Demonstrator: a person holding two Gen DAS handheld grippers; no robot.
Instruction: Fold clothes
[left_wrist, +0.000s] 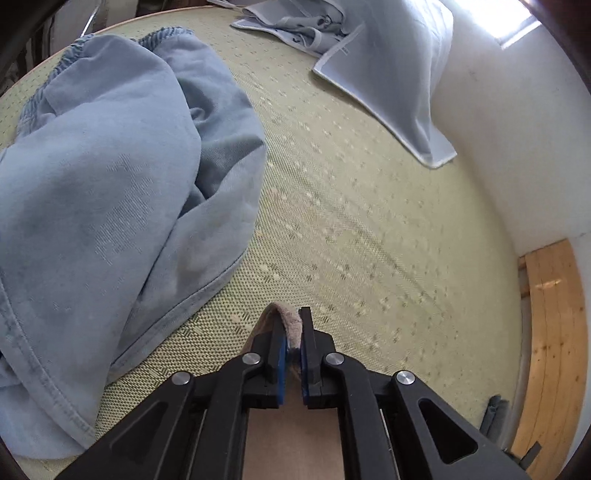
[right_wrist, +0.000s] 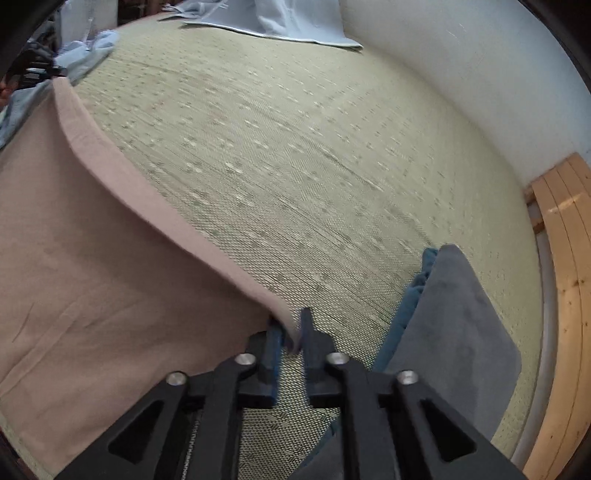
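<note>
Both grippers, left gripper (left_wrist: 292, 334) and right gripper (right_wrist: 291, 332), clamped on the dusty-pink soft cloth (right_wrist: 92, 258); hem stretched between, hanging left of the right fingers, above the green woven mat (right_wrist: 295, 166).

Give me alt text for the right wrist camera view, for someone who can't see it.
The right gripper pinches the edge of a pinkish-tan cloth, which is lifted and spreads away to the left over a green woven mat. A grey folded cloth lies on the mat at the right, with pale blue fabric at the far end.
</note>
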